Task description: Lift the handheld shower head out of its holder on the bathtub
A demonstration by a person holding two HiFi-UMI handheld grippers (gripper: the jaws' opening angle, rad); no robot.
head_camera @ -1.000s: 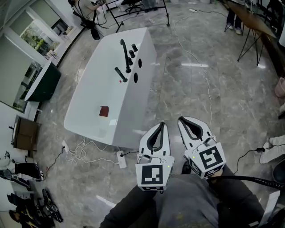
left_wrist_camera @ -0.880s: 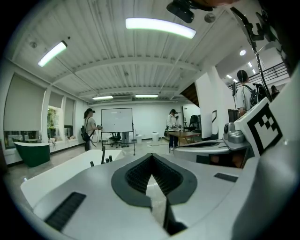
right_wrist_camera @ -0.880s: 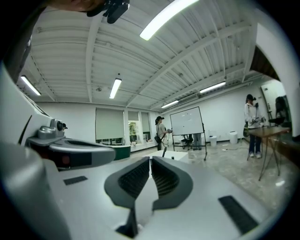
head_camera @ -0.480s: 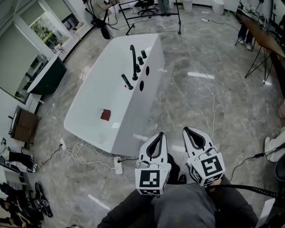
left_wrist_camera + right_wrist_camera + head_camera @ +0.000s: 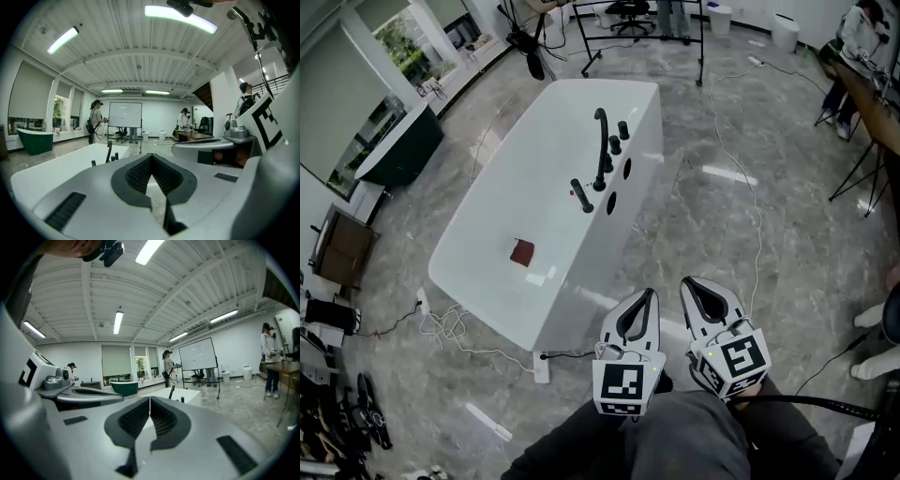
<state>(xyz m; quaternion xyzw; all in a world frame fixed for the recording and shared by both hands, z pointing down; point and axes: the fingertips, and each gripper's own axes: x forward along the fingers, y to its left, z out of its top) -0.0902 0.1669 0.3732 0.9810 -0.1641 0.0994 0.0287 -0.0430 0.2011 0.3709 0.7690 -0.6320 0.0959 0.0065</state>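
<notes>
Two pairs of jaws, both pressed together with nothing between them: left gripper point(image 5: 648, 296) and right gripper point(image 5: 691, 283) sit side by side low in the head view, well apart from the fittings.

Handheld shower head point(image 5: 581, 196): a slim black wand leaning out of its holder on the deck of the white bathtub point(image 5: 497, 216), just beside the arched spout point(image 5: 600, 150) and knobs point(image 5: 616, 145).

Judged rigid, smooth-coated and likely slippery. It looks light, though a hose below the deck may drag on it.

Best hold: open the jaws first, close across the mid-shaft, then draw along the wand's own lean.

Against a second ago, the tub and wand sit lower and nearer centre in the head view. The grippers are closer to the tub's near end, still shut.
</notes>
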